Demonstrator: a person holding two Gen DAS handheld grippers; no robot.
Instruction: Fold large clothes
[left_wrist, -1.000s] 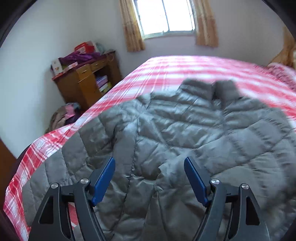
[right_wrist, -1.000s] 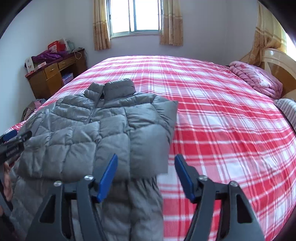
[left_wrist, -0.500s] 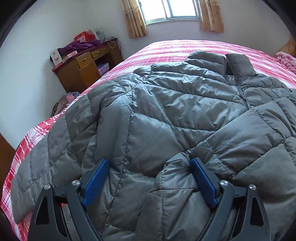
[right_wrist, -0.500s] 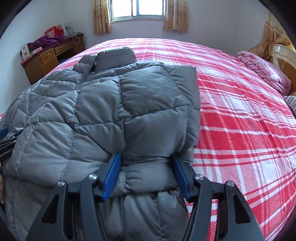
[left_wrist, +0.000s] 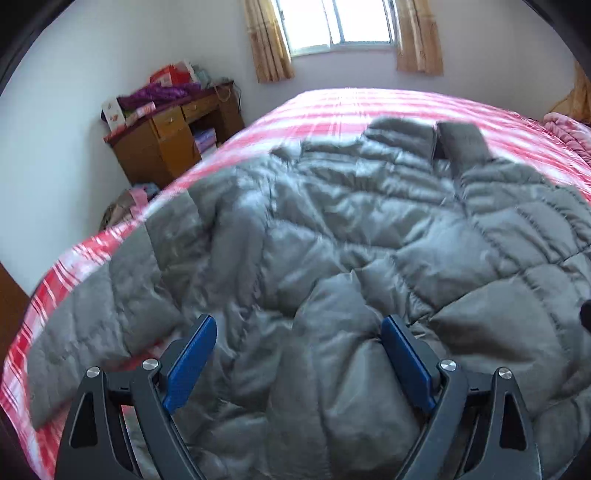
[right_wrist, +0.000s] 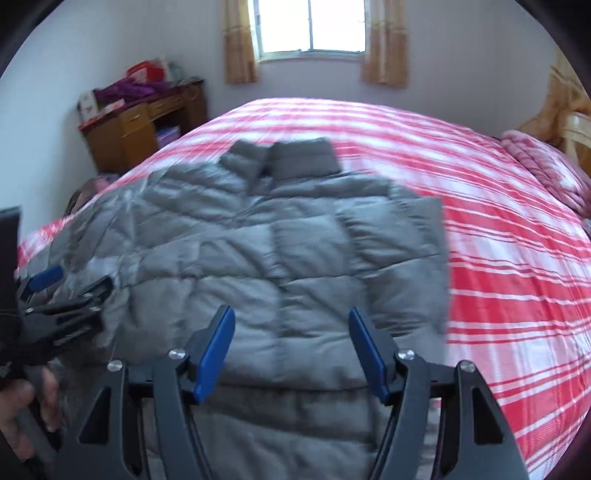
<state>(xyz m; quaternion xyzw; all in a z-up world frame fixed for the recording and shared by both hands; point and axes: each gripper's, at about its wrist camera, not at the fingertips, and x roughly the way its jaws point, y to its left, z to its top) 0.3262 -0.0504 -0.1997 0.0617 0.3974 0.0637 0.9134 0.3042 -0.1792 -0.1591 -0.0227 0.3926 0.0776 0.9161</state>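
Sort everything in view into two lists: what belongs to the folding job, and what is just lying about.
Job:
grey quilted puffer jacket
red plaid bedspread
left gripper
right gripper, jaws opening

Lying about:
wooden desk
purple cloth heap on the desk
pink folded blanket

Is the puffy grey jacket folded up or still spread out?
Partly folded: the puffy grey jacket has one sleeve folded over its front, body still long.

No readable text appeared anywhere; the boxes (left_wrist: 114, 114) on the wooden desk (left_wrist: 162, 140) perhaps carried print, but blur hid it.
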